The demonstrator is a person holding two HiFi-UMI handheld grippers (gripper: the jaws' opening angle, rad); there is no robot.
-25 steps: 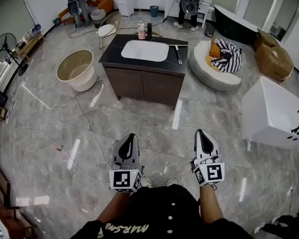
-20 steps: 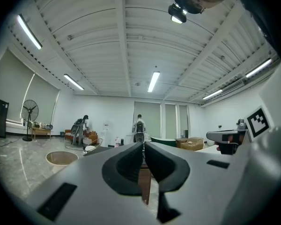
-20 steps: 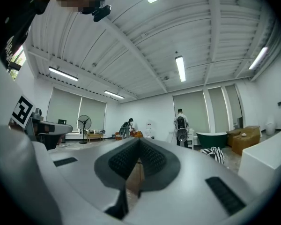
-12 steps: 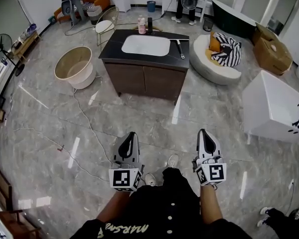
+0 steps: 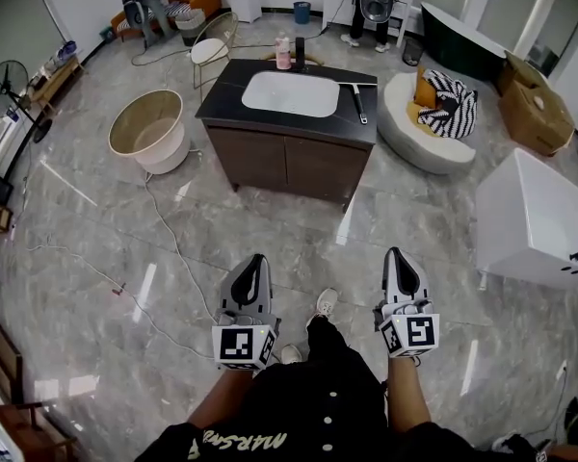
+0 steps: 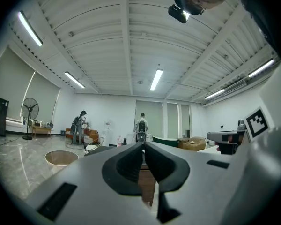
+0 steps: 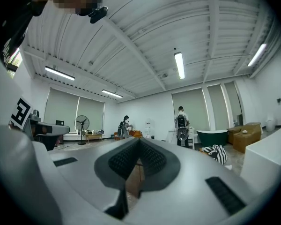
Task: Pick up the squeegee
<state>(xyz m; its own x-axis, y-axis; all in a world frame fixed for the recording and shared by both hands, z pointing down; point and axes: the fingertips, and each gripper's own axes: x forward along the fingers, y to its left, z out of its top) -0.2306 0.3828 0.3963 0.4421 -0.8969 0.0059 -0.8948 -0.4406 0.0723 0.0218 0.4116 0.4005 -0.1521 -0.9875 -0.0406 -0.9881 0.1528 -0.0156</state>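
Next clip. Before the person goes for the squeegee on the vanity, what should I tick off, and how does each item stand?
1. Squeegee found: ok, lying on the counter, right of the sink.
2. Squeegee unobstructed: ok, nothing on it.
3. Left gripper empty: ok, jaws together.
4. Right gripper open for grasping: not ok, jaws together, empty.
5. Squeegee in reach: not ok, open floor separates it from both grippers.
6. Walking path: ok, cable lies off left.

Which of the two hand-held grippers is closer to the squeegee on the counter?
Right. The right gripper is far short of the squeegee, nearly in line with it; the left gripper is equally far short but well off to its left.
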